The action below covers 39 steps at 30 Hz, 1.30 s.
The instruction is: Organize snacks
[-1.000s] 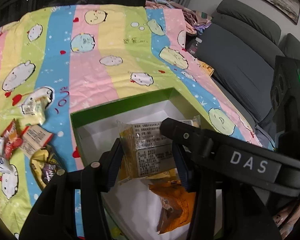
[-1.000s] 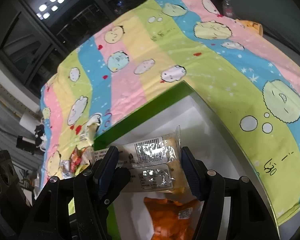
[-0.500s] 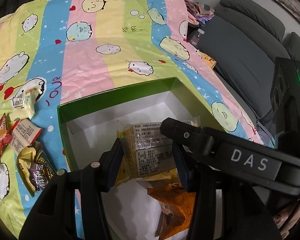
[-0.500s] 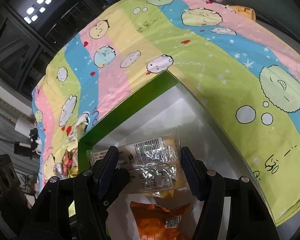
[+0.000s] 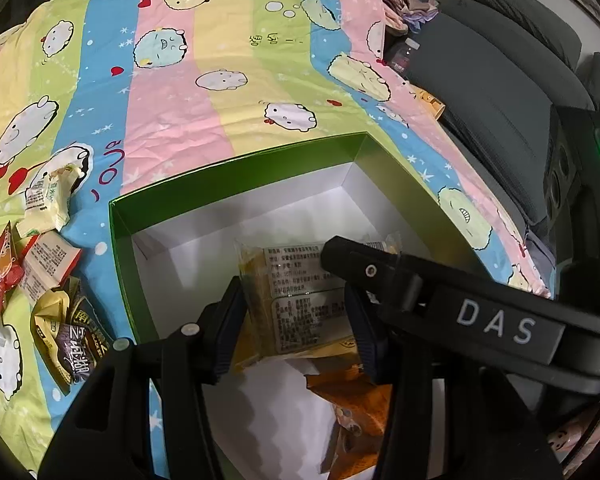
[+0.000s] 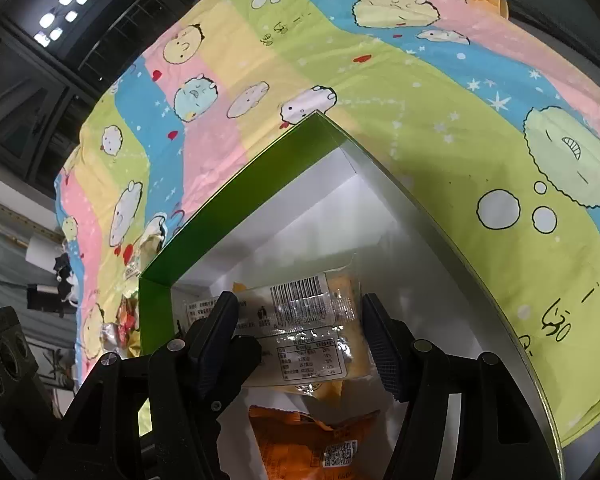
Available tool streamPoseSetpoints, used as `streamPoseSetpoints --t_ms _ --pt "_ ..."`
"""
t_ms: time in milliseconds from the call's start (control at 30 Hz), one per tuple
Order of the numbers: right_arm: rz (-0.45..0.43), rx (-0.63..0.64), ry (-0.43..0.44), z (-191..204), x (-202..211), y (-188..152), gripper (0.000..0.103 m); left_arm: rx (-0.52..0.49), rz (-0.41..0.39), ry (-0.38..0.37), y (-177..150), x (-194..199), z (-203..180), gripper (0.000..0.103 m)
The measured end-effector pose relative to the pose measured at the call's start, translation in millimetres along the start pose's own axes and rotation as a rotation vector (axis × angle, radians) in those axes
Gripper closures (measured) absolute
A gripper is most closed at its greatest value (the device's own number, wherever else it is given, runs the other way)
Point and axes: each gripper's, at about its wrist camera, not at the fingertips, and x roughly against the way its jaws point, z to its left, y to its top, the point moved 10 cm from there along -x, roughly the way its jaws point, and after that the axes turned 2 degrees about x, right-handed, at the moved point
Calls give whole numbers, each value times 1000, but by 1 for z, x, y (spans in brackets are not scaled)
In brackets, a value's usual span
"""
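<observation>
Nearest in both wrist views, the left tool point(image 5: 294, 326) and the right tool point(image 6: 300, 338) each pinch the same clear-wrapped yellow cake packet point(image 5: 296, 300), one from each side, its printed label and barcode point(image 6: 298, 294) facing up. The jaws of both stand at a middling gap, pressed against the packet's edges. The packet hangs over the inside of the green box point(image 5: 118, 232), above its white floor. Just below it, on that floor, lies an orange snack bag point(image 6: 312, 444), also seen in the left view point(image 5: 356, 412).

Outside the box, to its left on the striped cartoon sheet point(image 5: 172, 104), loose snacks lie in a cluster: a yellow-and-purple packet point(image 5: 70, 338) closest to the box wall, a red-and-white packet point(image 5: 46, 264) beyond it, then a pale green packet point(image 5: 48, 200) farther off.

Past the sheet's far right edge stand a small bottle point(image 5: 404, 54) and a grey sofa point(image 5: 496, 80).
</observation>
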Motion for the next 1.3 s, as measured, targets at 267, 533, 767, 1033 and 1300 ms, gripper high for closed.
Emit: streamPoseSetpoints --t_ms 267,533,767,1033,1300 --pt "23 -16 -18 -2 -8 -3 37 -6 36 34 -2 -6 4 50" --pt "2 -62 32 -5 2 1 36 66 17 -54 0 5 2 34" --pt "-78 -25 65 12 22 9 32 102 -28 -76 2 34 5 33" --pt "-145 54 53 38 39 10 31 131 -150 -55 2 96 43 21" --pt "-123 208 92 96 40 -15 31 252 -210 24 -21 145 129 15"
